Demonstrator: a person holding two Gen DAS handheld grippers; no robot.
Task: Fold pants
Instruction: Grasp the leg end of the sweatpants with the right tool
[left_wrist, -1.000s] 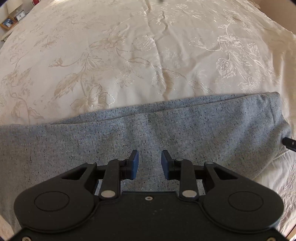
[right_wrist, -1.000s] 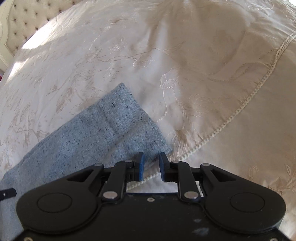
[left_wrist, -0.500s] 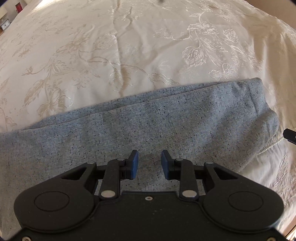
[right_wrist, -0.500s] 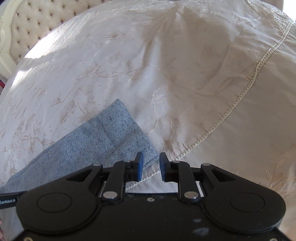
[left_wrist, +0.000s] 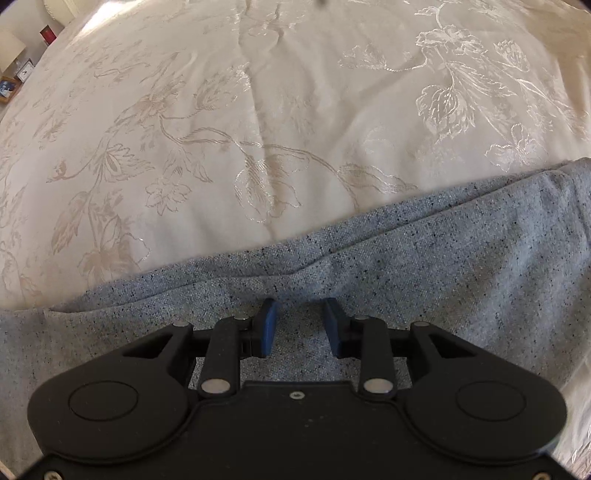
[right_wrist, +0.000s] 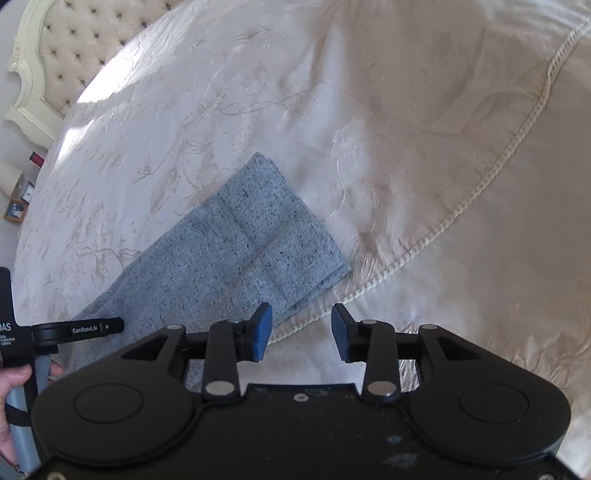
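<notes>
Left wrist view: bed (left_wrist: 258, 110) under a cream bedspread with a woven flower pattern fills the frame. Grey pants (left_wrist: 424, 280) lie flat on it, a long band running left to right across the lower half, far edge doubled over in a soft ridge. Right wrist view: the same pants (right_wrist: 236, 251) run diagonally from lower left up to a squared hem end near the corded trim (right_wrist: 461, 206) of the bedspread; a headboard (right_wrist: 74, 48) shows at top left. Long axis follows that diagonal; hem end points toward the trim, the other end runs out of frame at lower left.

Left gripper (left_wrist: 299, 321) hovers over the cloth, pointing steeply down, jaws spread and opening, nothing pinched; grey cloth is only seen beyond the gap. Right gripper (right_wrist: 301, 328) sits just off the hem's near corner, over bare bedspread and trim, jaws opening wide, nothing between them. A hand (right_wrist: 14, 376) shows at that frame's left edge.

Step in hand, by my reading: taking hold for the next fold. To do it well, the right gripper wants to catch the hem corner through all layers, the left the near edge; lift together, keep the band taut, lay end to end along the long axis.
</notes>
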